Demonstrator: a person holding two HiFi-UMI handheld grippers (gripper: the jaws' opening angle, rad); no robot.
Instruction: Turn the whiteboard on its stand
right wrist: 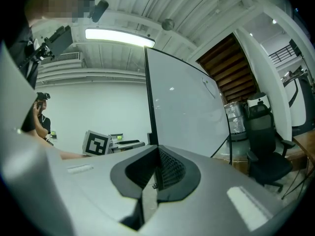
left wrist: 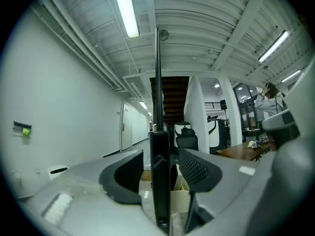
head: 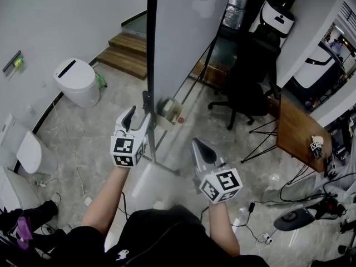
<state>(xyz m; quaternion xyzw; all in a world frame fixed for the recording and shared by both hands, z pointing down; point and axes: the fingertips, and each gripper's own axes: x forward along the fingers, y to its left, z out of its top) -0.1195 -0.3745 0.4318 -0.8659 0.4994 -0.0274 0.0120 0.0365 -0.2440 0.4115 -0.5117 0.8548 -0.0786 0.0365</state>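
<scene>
The whiteboard (head: 183, 32) stands on its stand and shows almost edge-on from above, with its black side frame (head: 150, 49) running down toward my left gripper (head: 140, 117). In the left gripper view the black frame (left wrist: 160, 181) stands upright between the open jaws of the left gripper (left wrist: 162, 163), with a gap on each side. My right gripper (head: 198, 145) is shut and empty, lower and to the right, short of the board. The right gripper view looks past the right gripper (right wrist: 156, 173) at the white board face (right wrist: 187, 112), with the left gripper's marker cube (right wrist: 96, 143) beyond.
A white bin (head: 78, 81) stands at the left wall, and wooden steps (head: 128, 52) lie behind the board. A cardboard box (head: 169, 113) sits by the stand's foot. A black office chair (head: 245, 93), a wooden table (head: 297, 129) and floor cables (head: 289, 191) are to the right.
</scene>
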